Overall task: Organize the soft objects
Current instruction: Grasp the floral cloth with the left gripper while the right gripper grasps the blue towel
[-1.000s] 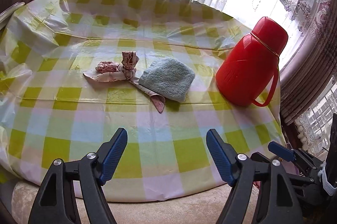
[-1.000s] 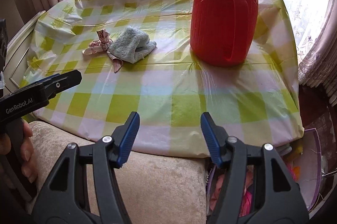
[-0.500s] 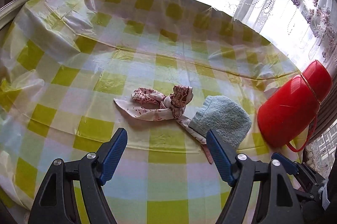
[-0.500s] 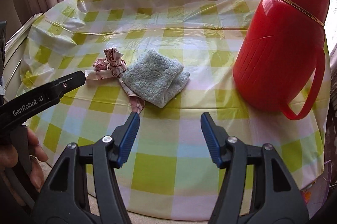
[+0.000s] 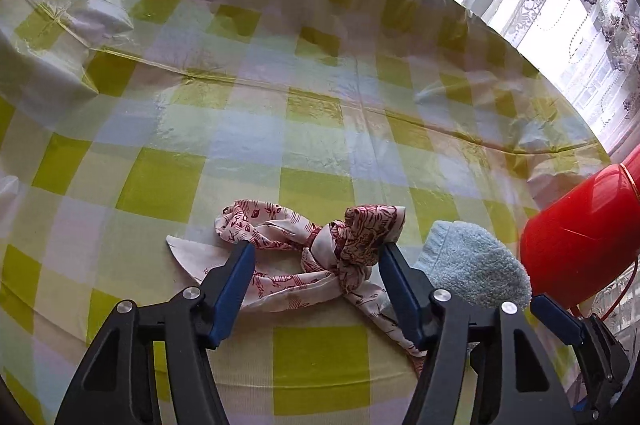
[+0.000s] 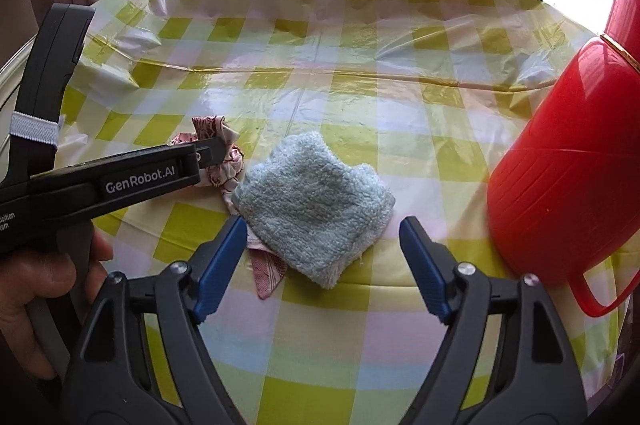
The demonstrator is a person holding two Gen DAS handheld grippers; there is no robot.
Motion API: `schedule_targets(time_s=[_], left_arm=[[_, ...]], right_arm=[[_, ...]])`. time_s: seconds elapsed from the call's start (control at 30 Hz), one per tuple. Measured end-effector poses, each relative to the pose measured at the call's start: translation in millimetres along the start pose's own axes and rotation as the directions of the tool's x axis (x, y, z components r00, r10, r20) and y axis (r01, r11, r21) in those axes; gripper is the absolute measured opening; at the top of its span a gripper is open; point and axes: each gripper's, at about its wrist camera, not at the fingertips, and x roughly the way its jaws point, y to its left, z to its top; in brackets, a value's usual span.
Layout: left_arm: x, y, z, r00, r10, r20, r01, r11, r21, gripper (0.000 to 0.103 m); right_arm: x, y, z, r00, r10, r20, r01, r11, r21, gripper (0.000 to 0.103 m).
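Left wrist view: left gripper [image 5: 316, 265] over the knotted patterned scarf [image 5: 320, 257], jaws spread but just been narrowing, knot and band sitting between the blue pads, no visible pinch yet. Right wrist view: right gripper [image 6: 320, 245] lined up on the folded light-blue towel [image 6: 316, 201], jaws spread wide, just been opening, near corner of towel between the tips, pads not touching it. Both soft items near the front of the table [image 5: 280, 129] on the green-checked plastic cover, scarf to the left, towel overlapping one scarf tail, so touching. Step in hand, by judgement: approach done, pre-grasp on both items, nothing lifted. Next move likely needs: dropping the left tips down onto the knot and finishing the close; lowering the right tips to straddle the towel's thick folded edge before closing. Risk: scarf tail pinned under the towel, so lifting one probably drags the other; better separated sideways first. No bin or target spot visible in either view, so destination unclear. Seen only from the right wrist: left gripper body side-on, the person's hand [image 6: 44, 289] on its handle, scarf tail [image 6: 268, 271] poking out under the towel, full towel outline. Seen only from the left wrist: whole scarf loop and knot, half hidden behind the left gripper otherwise. Red thermos jug [image 6: 568, 161] at right edge in both, well clear of the scarf, near the towel.
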Motion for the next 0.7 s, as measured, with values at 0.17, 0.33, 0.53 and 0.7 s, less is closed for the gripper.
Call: schedule_targets(time_s=[0.17,0.33,0.53,0.7], left_arm=[[17.3,-1.5,5.4,1.000,-0.004,-0.012,0.004,0.999,0.039,0.053],[17.0,-0.7,8.1,1.000,-0.014,0.003,0.014,0.998,0.065,0.030],[6.4,11.4,6.3,0.998,0.042,0.035,-0.044,0.998,0.048,0.028],[-1.7,15.2,1.3,0.996,0.069,0.058,-0.071,0.996,0.048,0.027]], right_arm=[[18.8,5.5,5.3,1.000,0.009,-0.018,-0.009,1.000,-0.025,0.082],[39.2,7.6,10.5,0.999,0.016,-0.045,-0.017,1.000,-0.021,0.082],[60.3,5.5,15.1,0.996,0.038,-0.076,-0.037,0.999,0.011,0.083],[65.7,5.9,16.2,0.997,0.038,-0.070,-0.037,0.999,0.013,0.084]])
